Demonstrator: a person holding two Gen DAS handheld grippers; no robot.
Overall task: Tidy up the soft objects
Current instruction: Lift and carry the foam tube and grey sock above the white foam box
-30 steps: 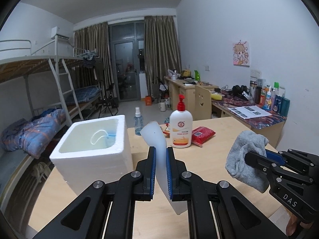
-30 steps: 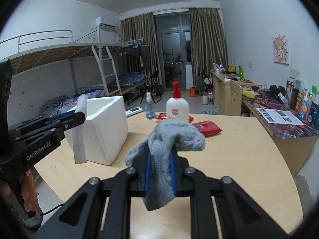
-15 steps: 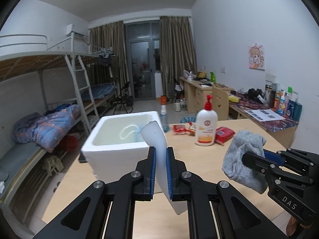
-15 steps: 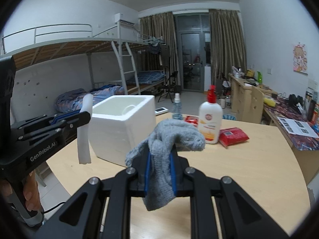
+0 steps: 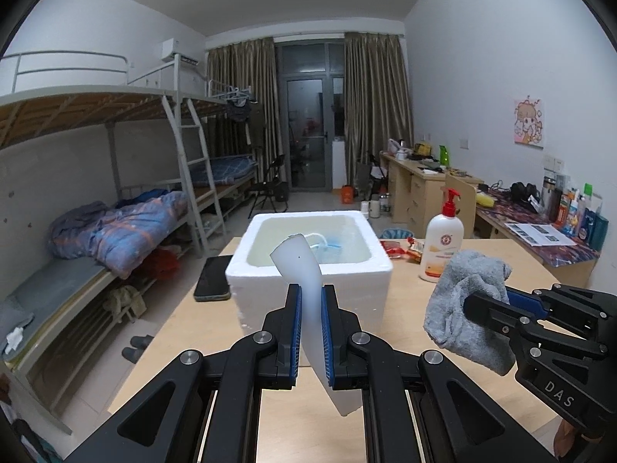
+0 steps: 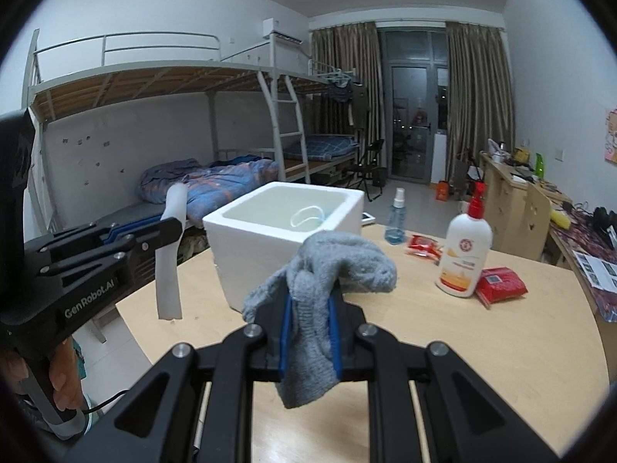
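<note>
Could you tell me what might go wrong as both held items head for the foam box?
The white foam strip hangs well below the left gripper and may catch the foam box rim. The grey cloth droops from the right gripper, near the pump bottle, and might topple it.

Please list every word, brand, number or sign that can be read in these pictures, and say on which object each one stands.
"DAS": on the black body of the right gripper, seen in the left wrist view.
"GenRobot.AI": on the black body of the left gripper, seen in the right wrist view.
Label of the pump bottle: a red round emblem; its print is too small to read.
Red packet: print too blurred to read.
</note>
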